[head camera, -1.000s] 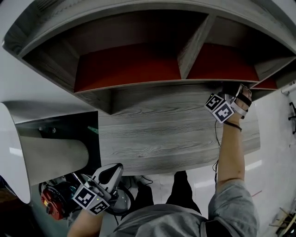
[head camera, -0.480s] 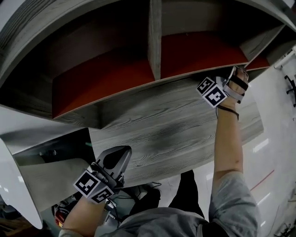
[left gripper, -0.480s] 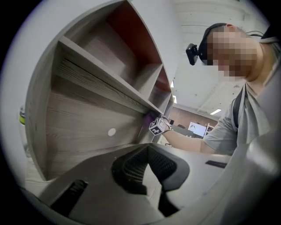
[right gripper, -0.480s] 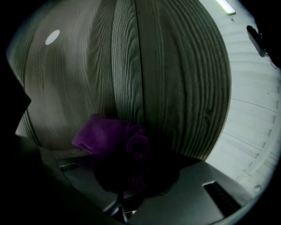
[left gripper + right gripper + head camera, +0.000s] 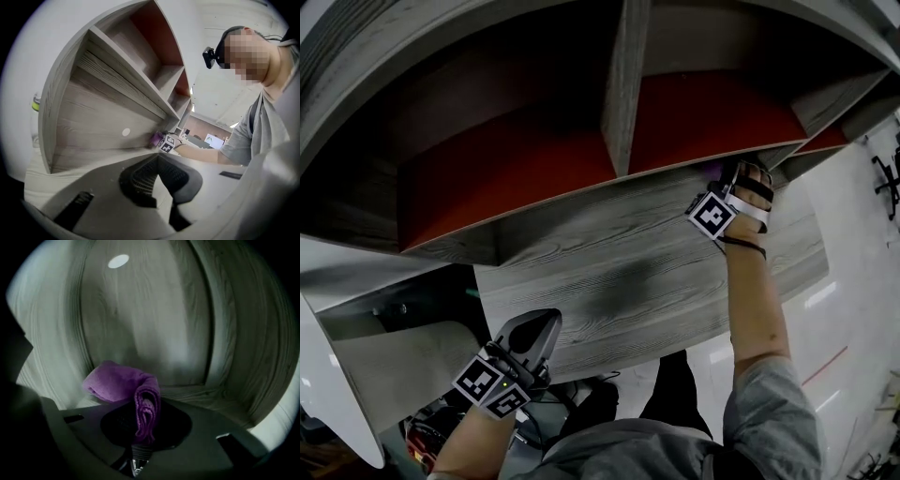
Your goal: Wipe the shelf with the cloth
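Observation:
The shelf unit (image 5: 619,253) is grey wood with red back panels and fills the top of the head view. My right gripper (image 5: 733,183) is raised to the shelf's front edge, right of the upright divider (image 5: 623,94). It is shut on a folded purple cloth (image 5: 117,380), which rests against the wood (image 5: 154,324) in the right gripper view, with the right gripper (image 5: 143,427) just below. My left gripper (image 5: 536,330) hangs low at the left, shut on nothing. The left gripper (image 5: 157,180) looks across at the shelf (image 5: 103,117), the cloth (image 5: 155,138) and the right gripper's marker cube (image 5: 167,143).
A white curved panel (image 5: 337,394) and a red device (image 5: 417,439) lie at the lower left. White floor (image 5: 853,309) shows to the right of the shelf. A small round white sticker (image 5: 118,260) marks the wood. The person's sleeve (image 5: 243,136) fills the left gripper view's right.
The head view has swung, bringing the divider toward the middle. My right gripper, still holding the cloth, has slid a little left along the shelf edge. The left gripper stays low.

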Demonstrator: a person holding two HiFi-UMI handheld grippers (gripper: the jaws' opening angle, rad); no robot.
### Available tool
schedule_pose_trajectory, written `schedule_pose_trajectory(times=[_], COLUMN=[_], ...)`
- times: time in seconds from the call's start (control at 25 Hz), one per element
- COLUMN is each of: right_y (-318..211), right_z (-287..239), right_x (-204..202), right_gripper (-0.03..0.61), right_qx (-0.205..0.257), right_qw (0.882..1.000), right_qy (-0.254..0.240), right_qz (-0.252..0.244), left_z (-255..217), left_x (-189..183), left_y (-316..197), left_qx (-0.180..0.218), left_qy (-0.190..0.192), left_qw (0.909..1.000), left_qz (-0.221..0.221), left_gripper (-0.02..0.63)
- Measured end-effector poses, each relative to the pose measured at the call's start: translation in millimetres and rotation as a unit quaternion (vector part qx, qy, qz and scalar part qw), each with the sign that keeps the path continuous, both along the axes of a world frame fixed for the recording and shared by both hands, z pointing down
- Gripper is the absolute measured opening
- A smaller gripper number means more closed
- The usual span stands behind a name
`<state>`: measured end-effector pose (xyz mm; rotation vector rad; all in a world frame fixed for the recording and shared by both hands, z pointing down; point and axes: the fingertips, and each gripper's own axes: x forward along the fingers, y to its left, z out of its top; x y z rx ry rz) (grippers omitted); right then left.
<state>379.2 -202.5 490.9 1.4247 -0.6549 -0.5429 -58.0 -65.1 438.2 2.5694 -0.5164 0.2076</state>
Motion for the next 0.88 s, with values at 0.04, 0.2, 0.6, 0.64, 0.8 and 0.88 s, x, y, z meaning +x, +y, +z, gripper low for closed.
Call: schedule_pose_trajectory(times=[0.04, 0.2, 0.6, 0.64, 0.8, 0.88], right_y=[3, 21, 33, 34, 56, 68], right_z=[23, 107, 81, 48, -75, -106], right_x=[1, -1, -19, -26, -29, -21], right_gripper=[0.064, 0.064, 0.064, 0.064, 0.064, 0.064], right_qx=[-0.031, -0.143, -0.116, -0.076, 0.062, 0.095], right_qw=[0.999, 0.986, 0.984, 0.987, 0.988, 0.987], right_qy=[-0.021, -0.078, -0.138, -0.132, -0.095, -0.067], right_qz=[0.007, 0.032, -0.019, -0.043, -0.101, -0.113], left_z=[2, 4, -15, -17, -32, -40], left_x=[0, 2, 7, 11, 28, 38], left_y=[2, 10, 15, 16, 18, 20], left_qx=[-0.004, -0.011, -0.017, -0.016, -0.008, -0.004], left_qy=[-0.001, -0.007, -0.009, -0.008, -0.001, 0.002], left_qw=[1.0000, 0.9999, 0.9994, 0.9994, 0.9996, 0.9997], left_qz=[-0.002, -0.006, -0.029, -0.029, -0.027, -0.023], left_gripper=[0.011, 0.011, 0.011, 0.012, 0.012, 0.012])
